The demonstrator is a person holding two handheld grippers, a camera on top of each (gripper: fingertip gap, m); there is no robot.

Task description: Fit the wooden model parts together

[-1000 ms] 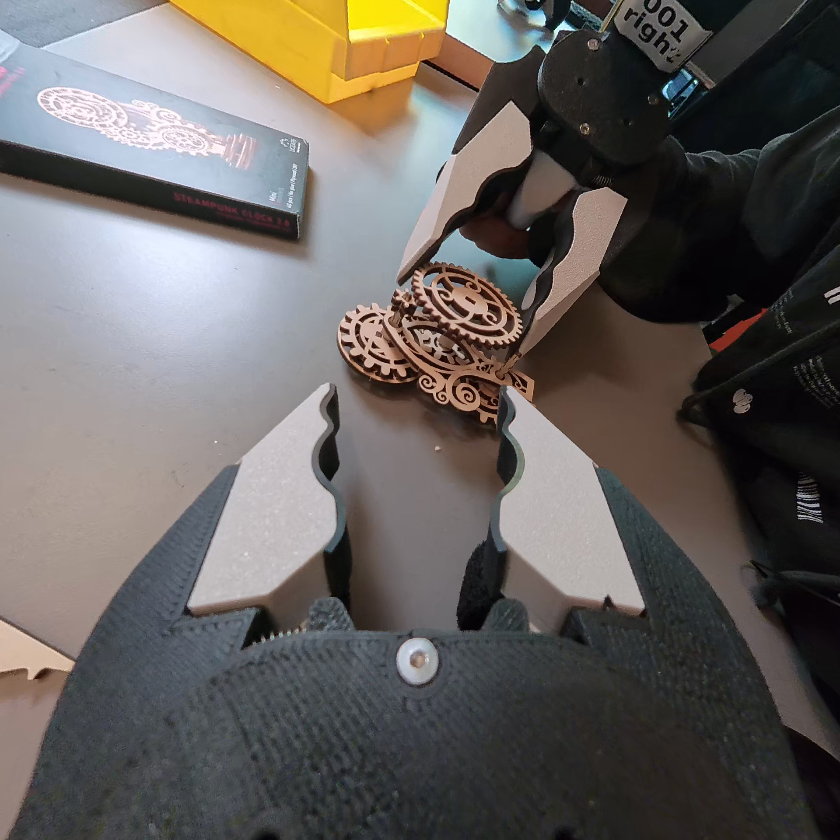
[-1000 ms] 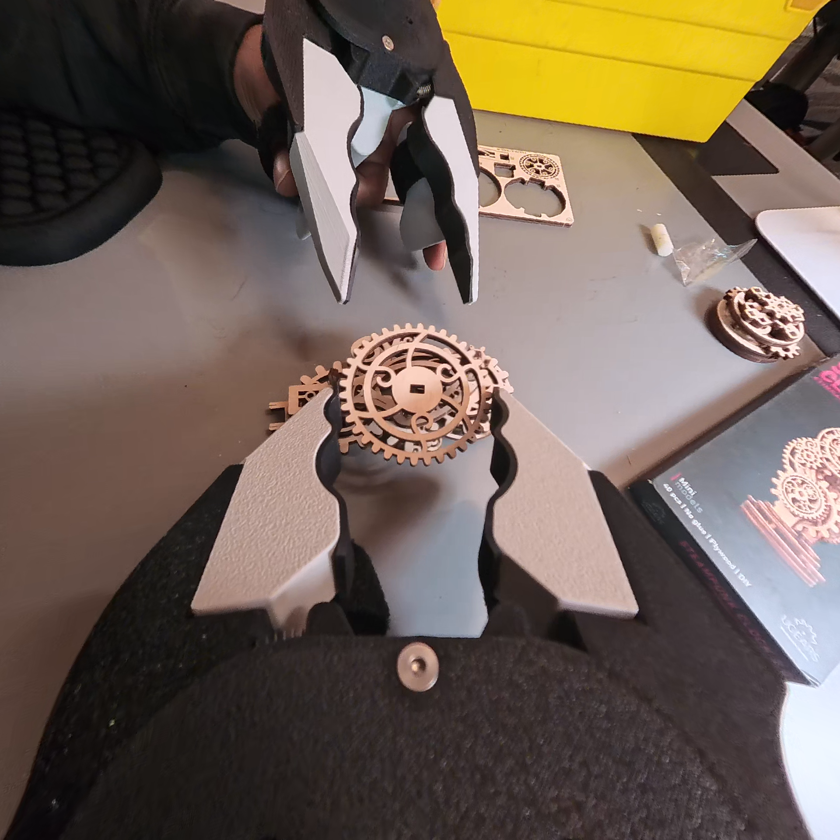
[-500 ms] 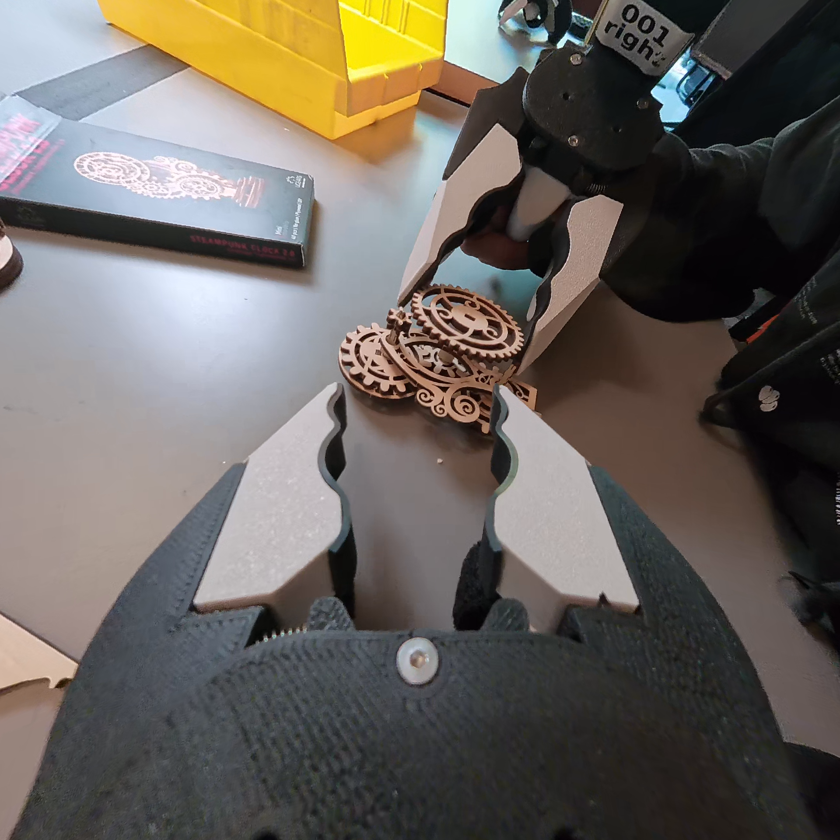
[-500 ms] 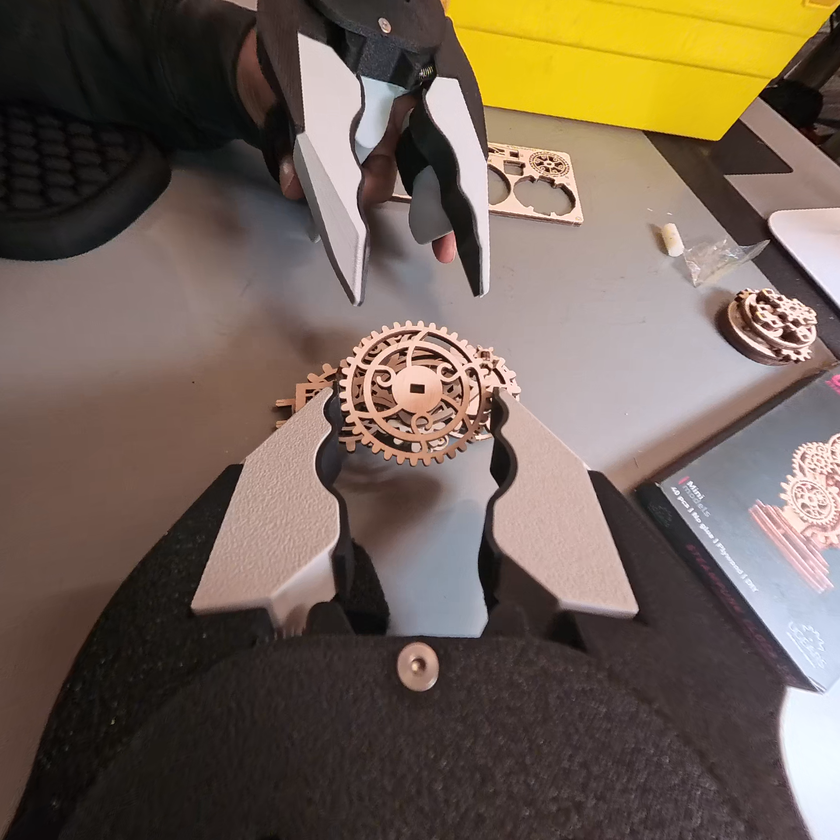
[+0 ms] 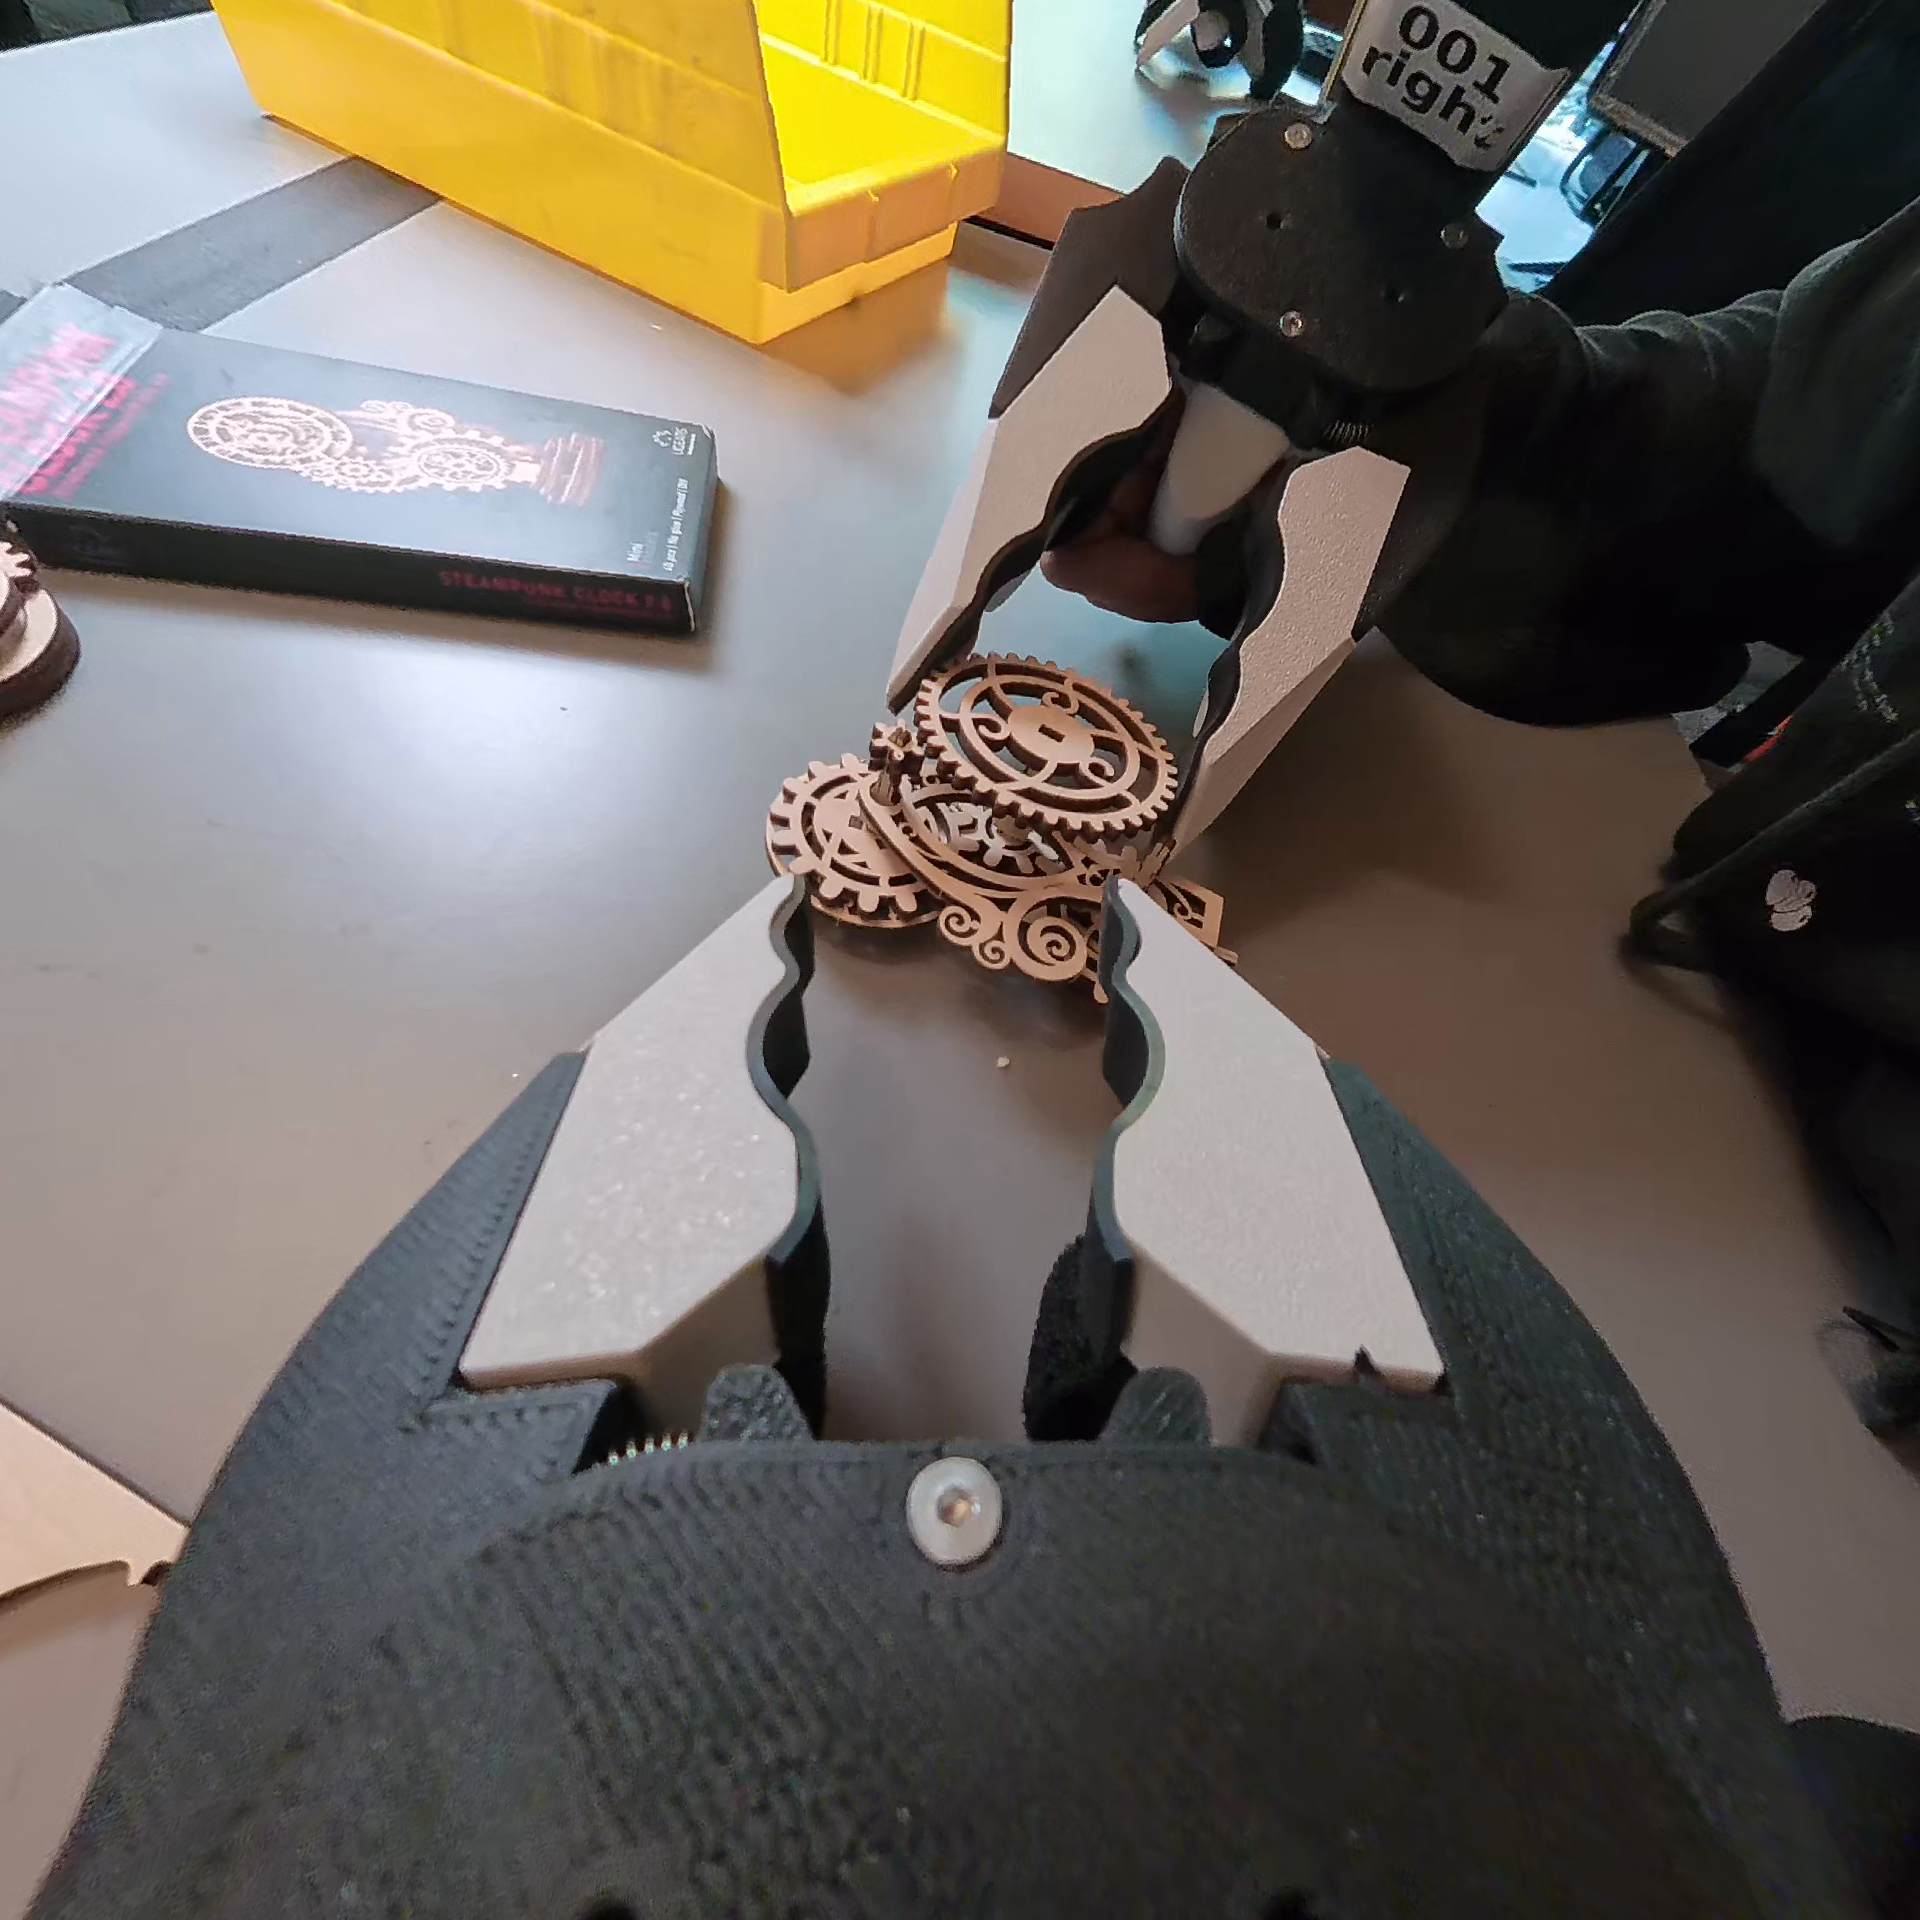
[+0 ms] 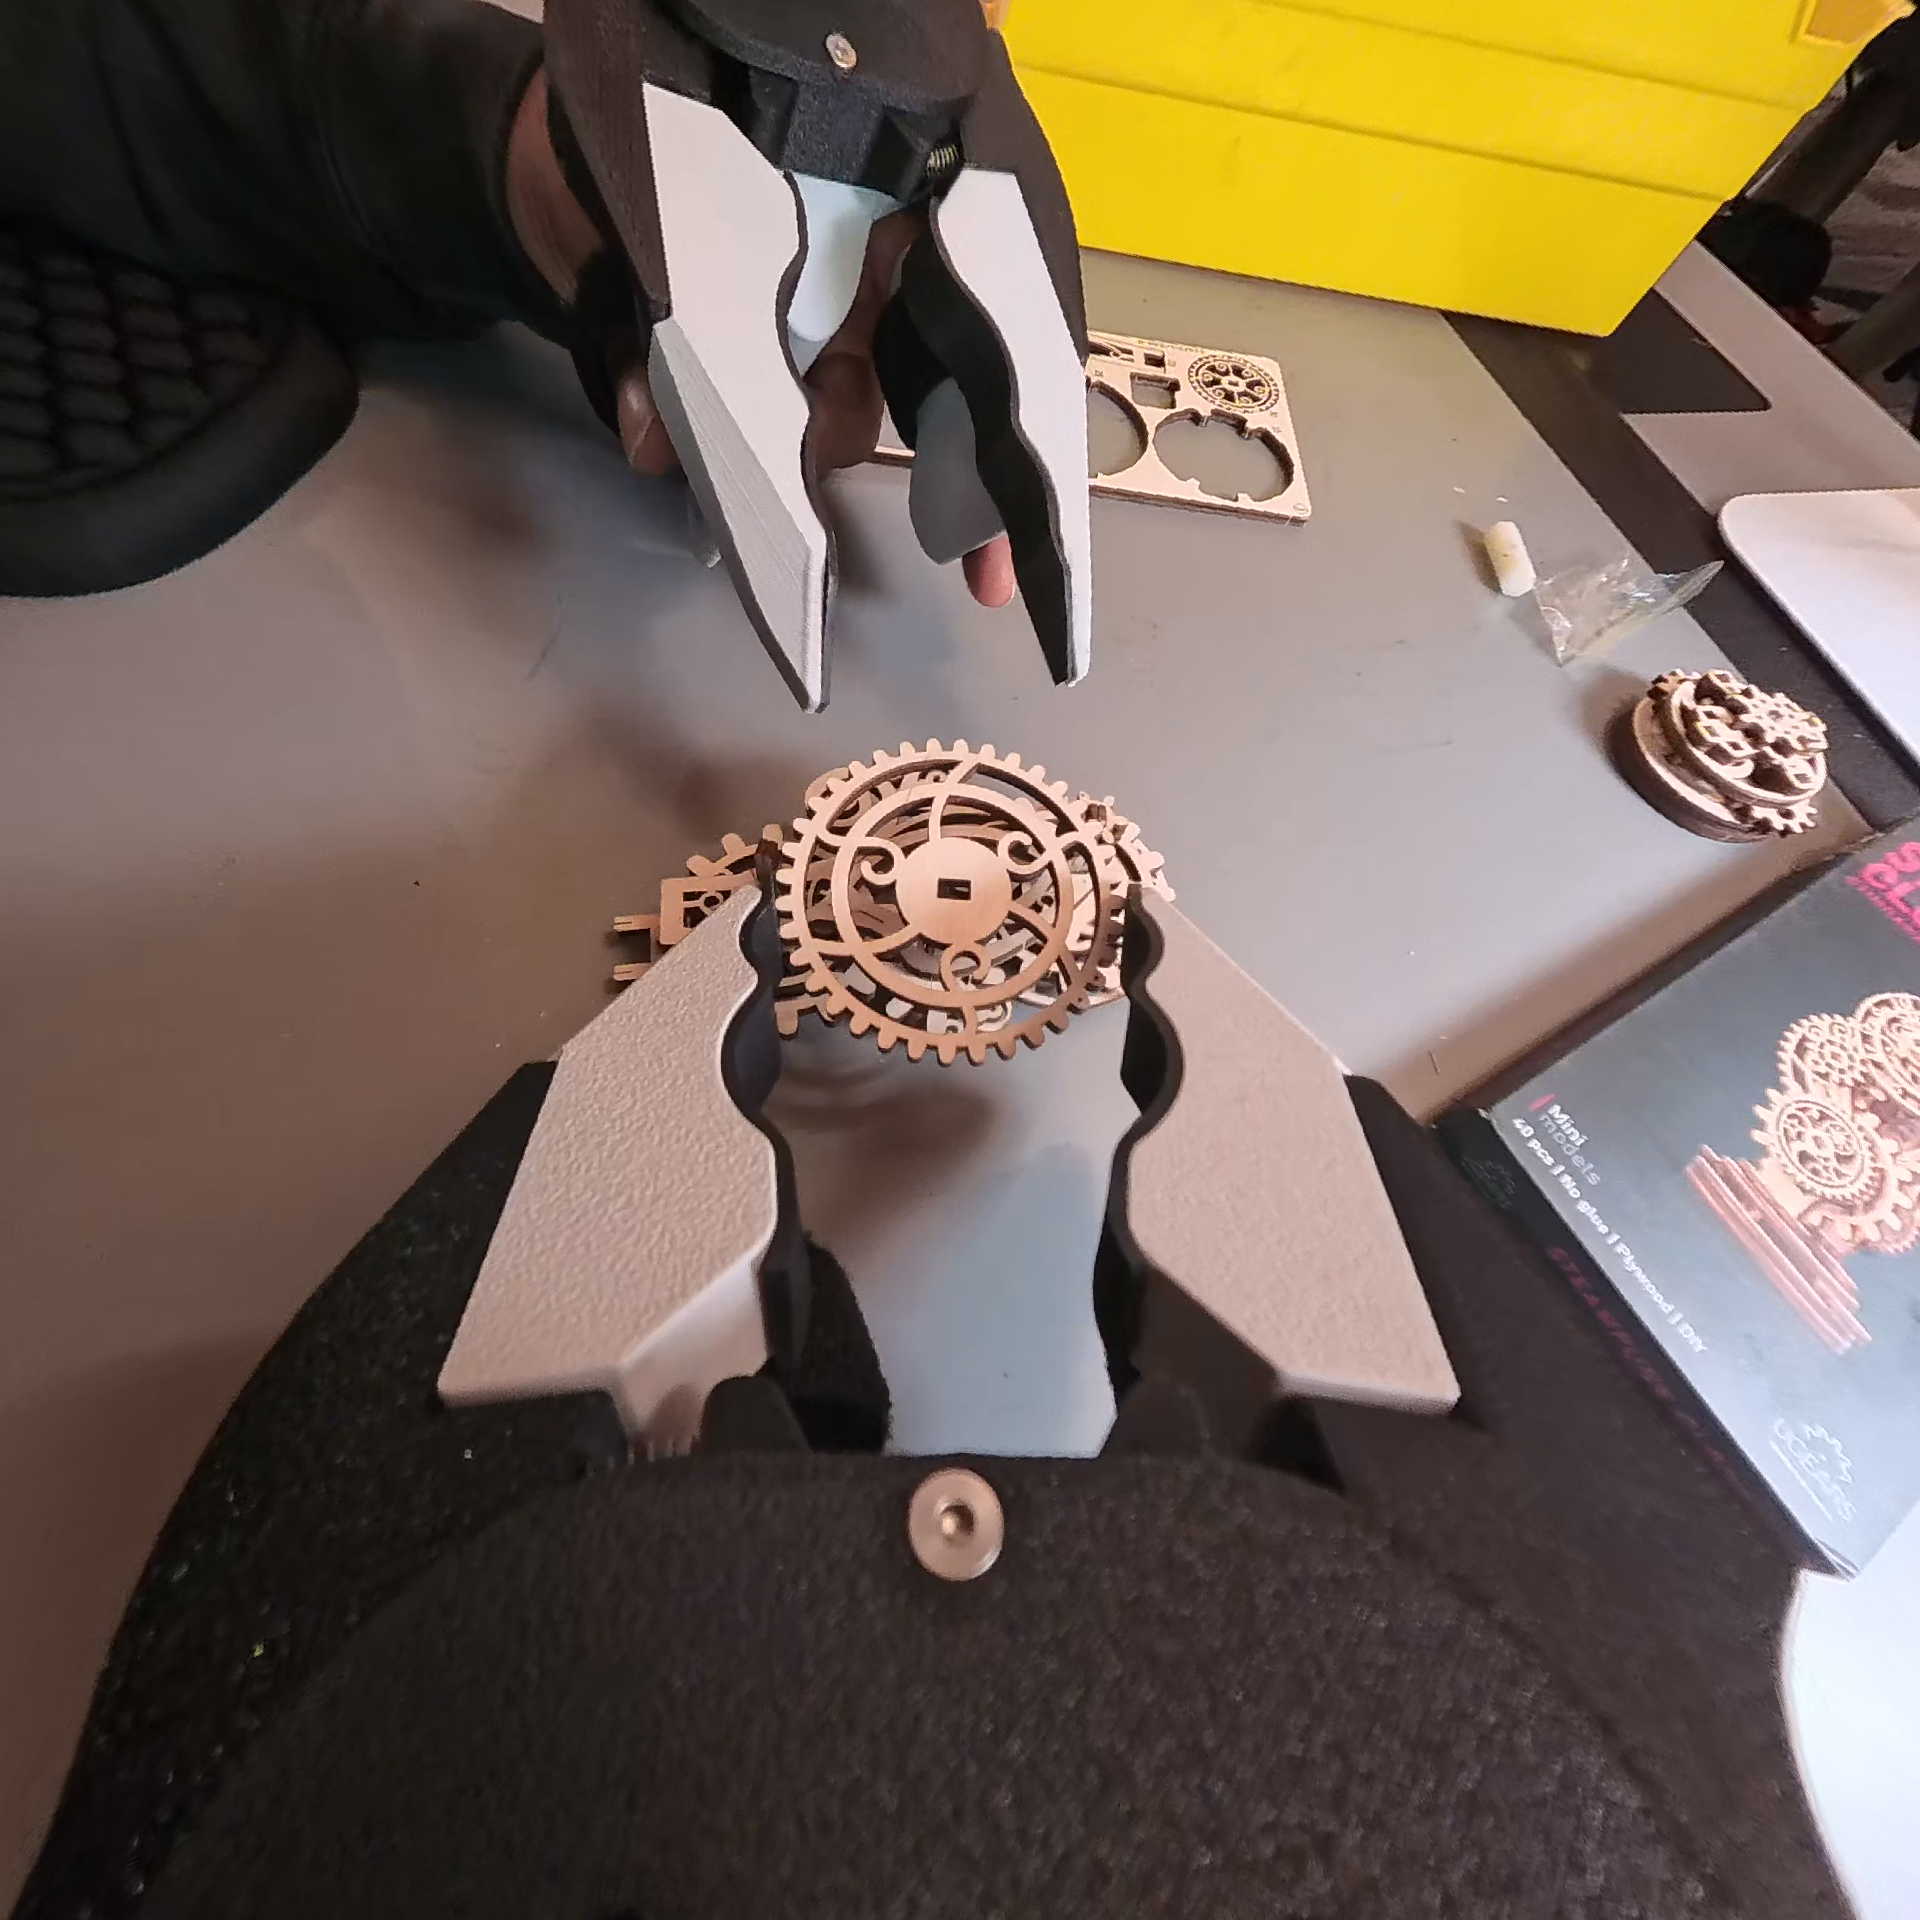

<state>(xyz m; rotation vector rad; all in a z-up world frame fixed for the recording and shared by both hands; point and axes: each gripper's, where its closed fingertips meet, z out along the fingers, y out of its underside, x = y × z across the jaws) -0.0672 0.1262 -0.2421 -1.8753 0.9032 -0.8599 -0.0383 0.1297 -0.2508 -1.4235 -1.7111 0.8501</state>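
Observation:
A wooden gear model (image 5: 997, 831) lies on the grey table (image 5: 364, 935), with a large gear (image 6: 951, 888) on top and a smaller gear (image 5: 831, 842) beside it. My right gripper (image 6: 945, 914) is closed on the rim of the large gear, one finger on each side. It also shows in the left wrist view (image 5: 1049, 769), coming down from the far side. My left gripper (image 5: 951, 914) is open and empty, with its tips just short of the model's scrollwork edge. In the right wrist view it (image 6: 940, 686) hangs just beyond the gear.
A yellow bin (image 5: 623, 135) stands at the back. A black box (image 5: 364, 488) lies nearby. In the right wrist view a punched-out wooden sheet (image 6: 1195, 436), a small plastic bag (image 6: 1600, 603) and a small assembled gear piece (image 6: 1720, 764) lie on the table. A dark sleeve (image 5: 1662, 416) is behind the right gripper. One gripper's finger ends stand about 4 centimeters off the other's.
My left gripper has moved closer to the model, still open. The right gripper keeps the same hold on the large gear, which now lies a little flatter.

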